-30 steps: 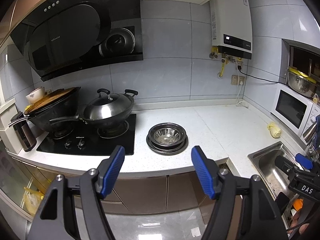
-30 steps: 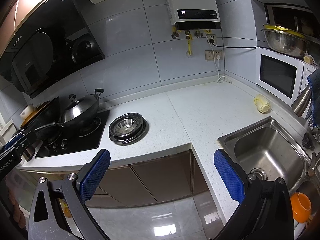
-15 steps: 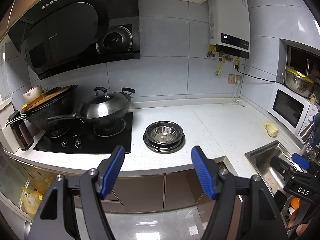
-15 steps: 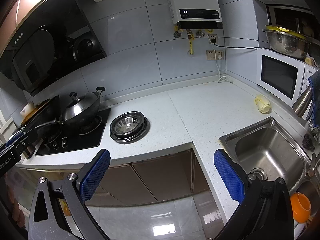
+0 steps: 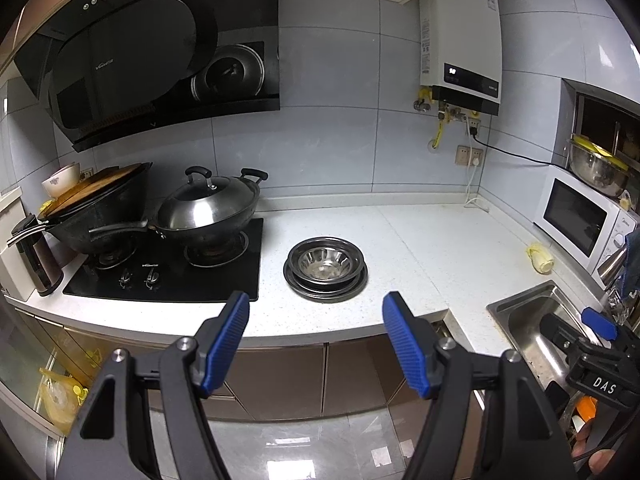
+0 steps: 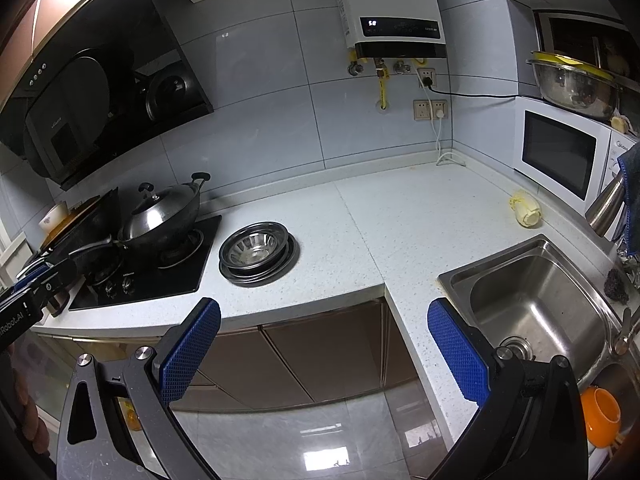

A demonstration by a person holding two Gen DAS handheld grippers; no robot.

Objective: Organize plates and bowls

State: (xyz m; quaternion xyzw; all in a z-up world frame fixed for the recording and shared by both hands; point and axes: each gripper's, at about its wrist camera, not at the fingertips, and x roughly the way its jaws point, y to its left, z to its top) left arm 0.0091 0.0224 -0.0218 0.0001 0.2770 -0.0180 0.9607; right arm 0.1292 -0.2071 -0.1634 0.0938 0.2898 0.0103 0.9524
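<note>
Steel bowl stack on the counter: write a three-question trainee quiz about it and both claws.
1. True or false: the nested stainless steel bowl stack sits on the speckled white countertop beside the black glass hob.
2. What does the left claw hold?
3. Is the right claw open or shut?

Key: 1 true; 2 nothing; 3 open.
</note>
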